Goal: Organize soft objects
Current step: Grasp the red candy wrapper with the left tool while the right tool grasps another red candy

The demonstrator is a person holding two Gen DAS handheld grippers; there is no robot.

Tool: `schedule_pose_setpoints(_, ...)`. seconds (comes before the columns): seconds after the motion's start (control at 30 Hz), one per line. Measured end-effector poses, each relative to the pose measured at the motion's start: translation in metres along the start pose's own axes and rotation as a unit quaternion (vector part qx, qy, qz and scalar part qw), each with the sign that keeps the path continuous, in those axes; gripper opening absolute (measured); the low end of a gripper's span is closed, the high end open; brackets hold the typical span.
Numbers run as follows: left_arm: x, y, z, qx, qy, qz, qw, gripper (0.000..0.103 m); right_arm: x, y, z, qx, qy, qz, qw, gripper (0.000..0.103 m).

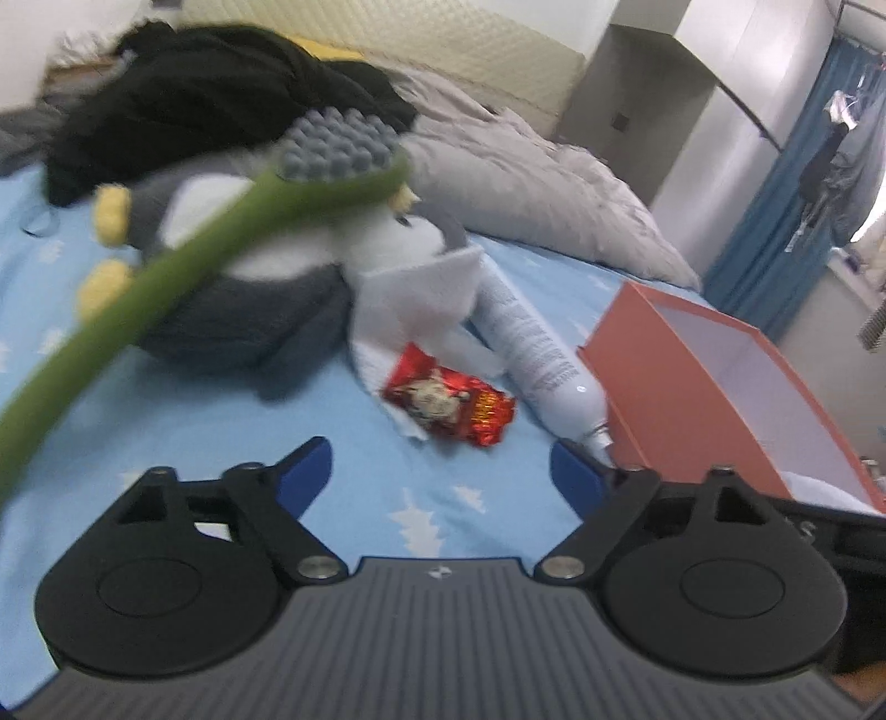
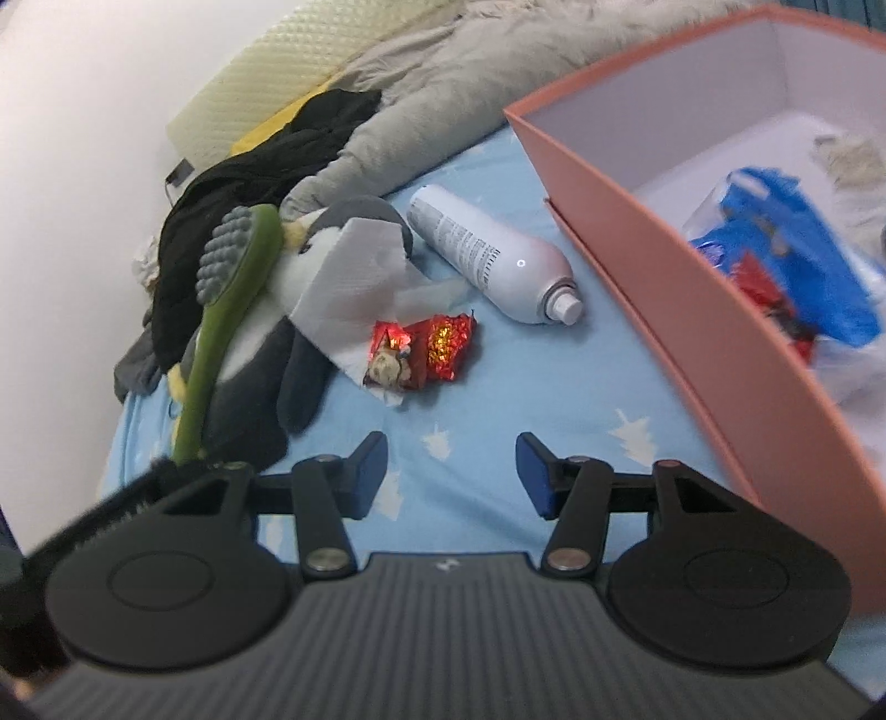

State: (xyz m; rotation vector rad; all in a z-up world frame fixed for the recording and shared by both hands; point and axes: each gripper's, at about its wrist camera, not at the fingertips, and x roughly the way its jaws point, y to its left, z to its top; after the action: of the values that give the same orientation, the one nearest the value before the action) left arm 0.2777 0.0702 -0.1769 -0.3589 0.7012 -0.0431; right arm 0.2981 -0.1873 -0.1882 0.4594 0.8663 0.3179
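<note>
A grey and white penguin plush (image 1: 260, 293) (image 2: 260, 354) lies on the blue bed sheet (image 1: 443, 498). A white tissue (image 1: 421, 293) (image 2: 354, 288) lies against it, with a red snack wrapper (image 1: 448, 407) (image 2: 423, 354) at its edge. A green brush with grey bristles (image 1: 221, 238) (image 2: 232, 288) stretches over the plush. My left gripper (image 1: 440, 473) is open and empty, just short of the wrapper. My right gripper (image 2: 451, 473) is open and empty, also short of the wrapper. An orange box (image 1: 692, 399) (image 2: 637, 221) stands at the right, with blue and red packets (image 2: 792, 277) inside.
A white spray can (image 1: 531, 343) (image 2: 493, 260) lies between the tissue and the box. Black clothes (image 1: 210, 116) (image 2: 260, 183) and a grey duvet (image 1: 526, 183) (image 2: 443, 111) are heaped behind. A cream headboard (image 1: 415, 50) lines the back.
</note>
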Motion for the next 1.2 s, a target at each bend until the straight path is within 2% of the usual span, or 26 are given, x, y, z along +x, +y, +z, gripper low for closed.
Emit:
schedule_pose_setpoints(0.1,0.027,0.005,0.004,-0.005,0.016,-0.007,0.9998,0.072,0.023,-0.005,0.011,0.021,0.006,0.002,1.0,0.054)
schedule_pose_setpoints(0.23,0.059,0.017,0.008,-0.029,0.029,-0.022,0.9989,0.064,0.048,-0.007,0.023,0.037,0.003,0.004,0.999,0.054)
schedule_pose_setpoints(0.37,0.084,0.03,0.013,-0.067,0.038,-0.037,0.9963,0.05,0.073,-0.009,0.031,0.052,0.004,0.008,0.999,0.053)
schedule_pose_setpoints(0.43,0.096,0.038,0.016,-0.097,0.041,-0.058,0.9927,0.048,0.085,-0.008,0.036,0.056,0.005,0.007,0.998,0.052)
schedule_pose_setpoints(0.7,0.127,0.05,0.02,-0.17,0.045,-0.079,0.9812,0.048,0.119,-0.012,0.04,0.097,0.015,-0.007,0.995,0.048)
schedule_pose_setpoints(0.87,0.143,0.06,0.015,-0.222,0.058,-0.084,0.9697,0.047,0.13,-0.014,0.041,0.121,0.011,0.004,0.993,0.037)
schedule_pose_setpoints(0.97,0.147,0.057,0.017,-0.223,0.06,-0.077,0.9699,0.044,0.137,-0.012,0.04,0.117,0.017,0.004,0.993,0.032)
schedule_pose_setpoints(1.1,0.148,0.058,0.015,-0.242,0.062,-0.084,0.9647,0.031,0.133,-0.009,0.041,0.11,0.019,0.0,0.994,0.025)
schedule_pose_setpoints(1.2,0.141,0.055,0.016,-0.229,0.056,-0.075,0.969,0.028,0.127,-0.011,0.042,0.113,0.02,0.006,0.993,0.019)
